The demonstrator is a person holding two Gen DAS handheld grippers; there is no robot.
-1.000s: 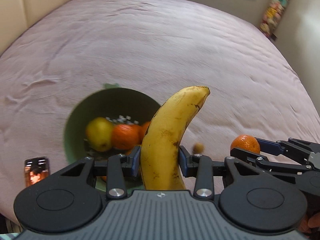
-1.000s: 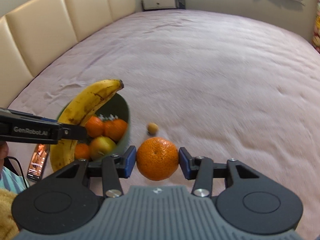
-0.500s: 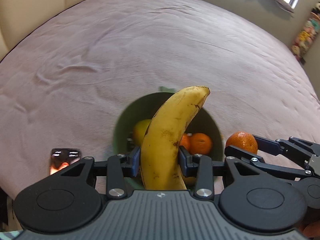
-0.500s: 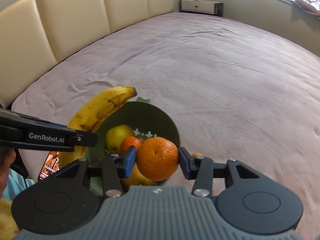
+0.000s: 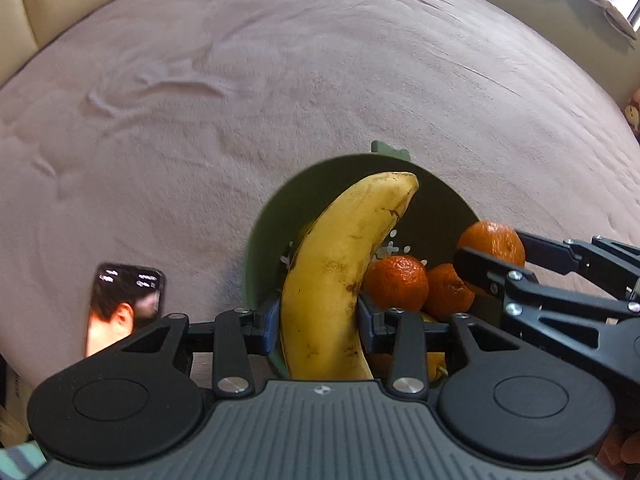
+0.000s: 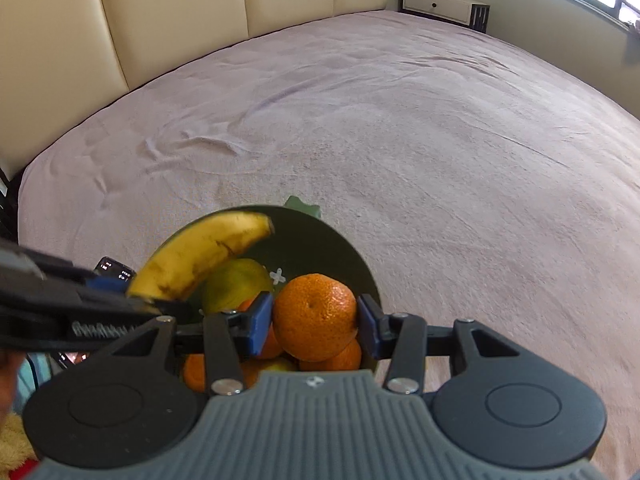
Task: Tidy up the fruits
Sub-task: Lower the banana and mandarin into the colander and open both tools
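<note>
My left gripper (image 5: 319, 326) is shut on a yellow banana (image 5: 340, 276) and holds it over the green bowl (image 5: 260, 248); the banana's tip points toward the bowl's far rim. In the right wrist view the same banana (image 6: 200, 256) enters from the left, above a yellow-green apple (image 6: 236, 284). My right gripper (image 6: 316, 320) is shut on an orange mandarin (image 6: 316, 316) just above the bowl (image 6: 320, 236). That mandarin (image 5: 494, 240) hangs at the bowl's right rim in the left wrist view. Several mandarins (image 5: 396, 282) lie inside the bowl.
The bowl sits on a wide pink bedspread (image 6: 400, 120). A phone (image 5: 126, 300) with a lit screen lies on the bed left of the bowl. A padded cream headboard (image 6: 160, 20) runs along the far left and a white cabinet (image 6: 444, 0) stands at the back.
Both grippers have moved over the bowl with their fruit still held. The banana now hangs above the bowl's middle, and the mandarin has come from beside the bowl to above its contents.
</note>
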